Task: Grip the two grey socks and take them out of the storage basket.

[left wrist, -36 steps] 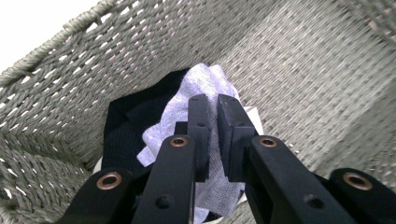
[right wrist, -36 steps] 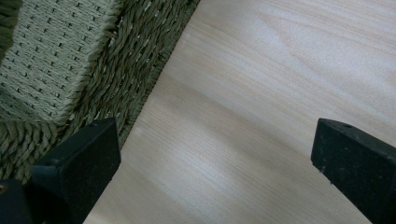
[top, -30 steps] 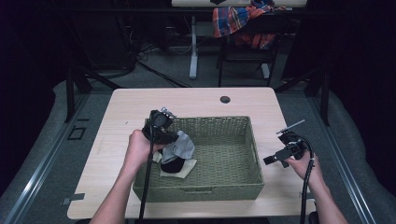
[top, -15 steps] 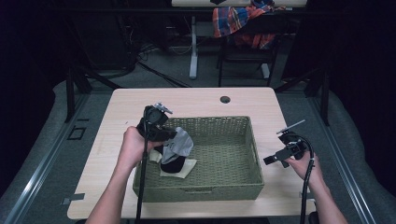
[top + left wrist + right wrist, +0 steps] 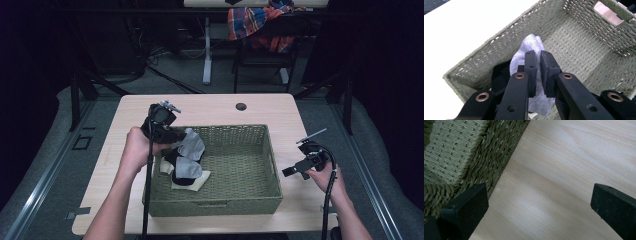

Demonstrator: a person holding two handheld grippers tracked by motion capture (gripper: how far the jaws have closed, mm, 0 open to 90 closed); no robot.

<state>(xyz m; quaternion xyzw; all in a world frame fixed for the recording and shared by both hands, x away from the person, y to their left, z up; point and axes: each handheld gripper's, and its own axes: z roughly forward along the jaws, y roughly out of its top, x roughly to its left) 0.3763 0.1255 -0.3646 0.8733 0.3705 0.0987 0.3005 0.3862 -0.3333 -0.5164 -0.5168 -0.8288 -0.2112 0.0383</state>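
A green woven basket stands in the middle of the wooden table. My left gripper is over the basket's left end, shut on a grey sock that hangs from it. In the left gripper view the jaws pinch the grey sock above the basket floor. Under it lie a second grey sock, dark socks and a beige cloth. My right gripper stays open to the right of the basket, with bare table between its jaws.
A round cable hole sits near the table's far edge. Behind the table stands a chair with a plaid cloth on it. The basket's right wall is close to my right gripper.
My left gripper has risen and drawn back toward the basket's far left corner, lifting the grey sock with it. The right gripper has kept still.
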